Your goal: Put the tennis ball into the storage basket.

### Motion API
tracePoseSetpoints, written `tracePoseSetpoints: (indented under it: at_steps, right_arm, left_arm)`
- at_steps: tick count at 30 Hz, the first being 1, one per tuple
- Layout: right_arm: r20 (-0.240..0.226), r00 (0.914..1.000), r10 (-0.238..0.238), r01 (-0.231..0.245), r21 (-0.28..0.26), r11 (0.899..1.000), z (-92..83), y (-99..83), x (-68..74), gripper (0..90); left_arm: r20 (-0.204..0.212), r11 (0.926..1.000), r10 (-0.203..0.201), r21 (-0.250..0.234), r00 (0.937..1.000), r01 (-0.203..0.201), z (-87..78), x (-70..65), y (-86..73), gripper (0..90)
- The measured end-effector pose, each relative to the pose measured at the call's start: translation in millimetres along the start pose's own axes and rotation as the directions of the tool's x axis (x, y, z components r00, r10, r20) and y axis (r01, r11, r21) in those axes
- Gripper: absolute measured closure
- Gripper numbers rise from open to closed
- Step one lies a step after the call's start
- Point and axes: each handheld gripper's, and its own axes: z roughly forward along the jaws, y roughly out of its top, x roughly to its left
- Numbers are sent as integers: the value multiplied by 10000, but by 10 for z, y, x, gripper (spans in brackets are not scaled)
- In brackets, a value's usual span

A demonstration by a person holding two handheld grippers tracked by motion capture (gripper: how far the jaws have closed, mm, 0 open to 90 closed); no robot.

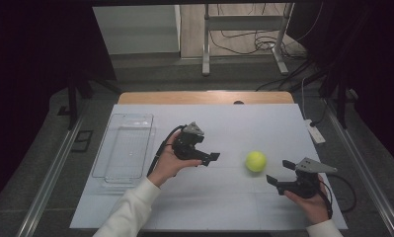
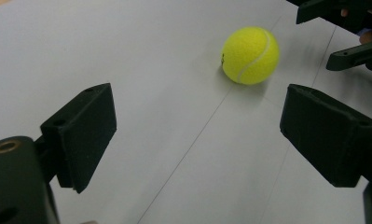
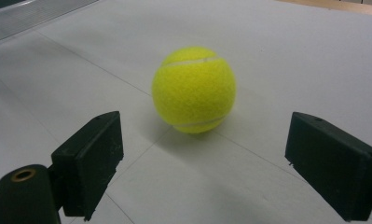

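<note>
The worktop (image 1: 219, 207) is covered by a pale grey sheet marked with thin straight seam lines; a strip of bare wood shows along its far edge. Around it the room is dark, with black curtains at both sides, a grey floor, a metal stand (image 1: 244, 39) behind the worktop and loose cables (image 1: 249, 42) beyond it. A white power strip (image 1: 315, 132) lies off the right edge. A clear plastic tray (image 1: 123, 148) sits at the left side of the sheet, well apart from the tennis ball (image 1: 256, 161). The ball rests on the sheet right of centre, between the two grippers and touching neither. The left gripper (image 1: 210, 159), held in the person's left hand (image 1: 167, 165), points toward the ball from the left with its jaws spread wide and nothing between them. The right gripper (image 1: 279, 173), held in the right hand (image 1: 310, 200), sits just beside the ball on the right, jaws likewise spread wide and empty, the ball just ahead of them. Nothing lies between either gripper and the ball.
</note>
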Motion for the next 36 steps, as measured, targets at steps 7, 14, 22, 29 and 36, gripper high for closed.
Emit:
tracePoseSetpoints:
  at_steps: [7, 14, 22, 29, 36]
  right_arm:
    - [53, 10000, 29, -30, 59, 10000, 1, -2, -1, 115]
    - [81, 10000, 33, -34, 113, 9999, 4, -6, -2, 115]
    - [60, 10000, 18, -19, 138, 9999, 6, -6, 1, 115]
    - [47, 10000, 24, -25, 156, 9999, 11, -10, -5, 115]
    - [20, 10000, -2, 1, 161, 9999, 12, -10, -5, 115]
  left_arm:
    - [33, 10000, -9, 21, 10000, 8, 42, -11, 7, 120]
    - [79, 10000, 60, 78, 10000, -60, 89, -22, 37, 121]
    - [166, 9999, 121, 54, 9998, -122, 148, -74, 86, 121]
    - [274, 9997, 229, 56, 9994, -231, 234, -108, 136, 124]
    - [316, 9995, 255, 152, 9992, -260, 297, -119, 160, 123]
